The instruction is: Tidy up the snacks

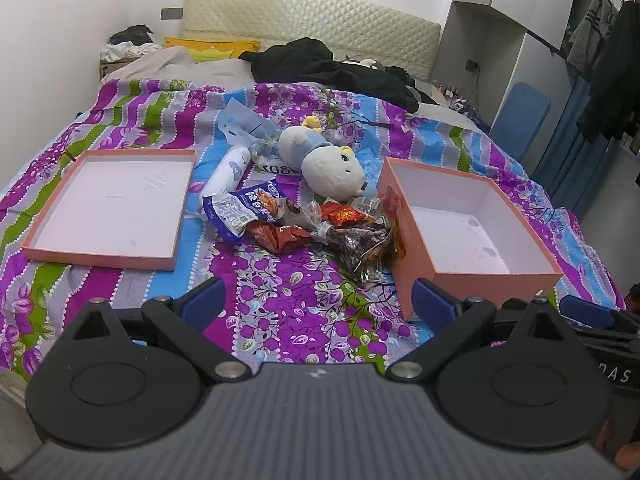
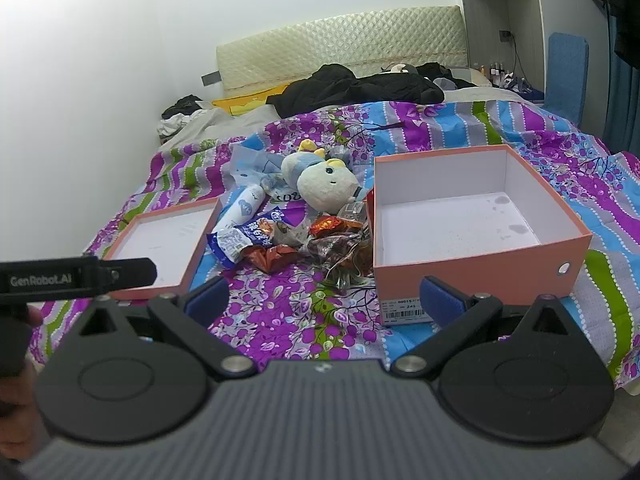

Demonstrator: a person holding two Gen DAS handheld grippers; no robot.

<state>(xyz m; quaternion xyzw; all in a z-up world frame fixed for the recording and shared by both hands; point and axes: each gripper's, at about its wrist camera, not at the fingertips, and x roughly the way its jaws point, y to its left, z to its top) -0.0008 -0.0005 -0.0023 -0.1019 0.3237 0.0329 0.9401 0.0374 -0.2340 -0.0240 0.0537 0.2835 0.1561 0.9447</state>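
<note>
Both tongs are spread wide and hold nothing: left tongs (image 1: 318, 300), right tongs (image 2: 326, 296), hovering over the near bedspread (image 1: 288, 300). The snack packets (image 1: 304, 228) lie heaped between the shallow lid (image 1: 108, 256) at left and the deep box (image 2: 472, 272) at right. Best take the near dark bag (image 1: 360, 248) first, pinching one packet only, clear of the plush toy (image 1: 324, 156).

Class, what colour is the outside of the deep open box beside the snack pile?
Salmon pink outside, white inside; the deep box shows best in the right wrist view.

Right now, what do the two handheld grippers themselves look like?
Both match: the left gripper and right gripper have a ribbed grey body, black round-based linkage arms with silver pins, and blue fingertip pads. In the right wrist view, the left gripper's black side reads "GenRobot.AI" in white.
</note>
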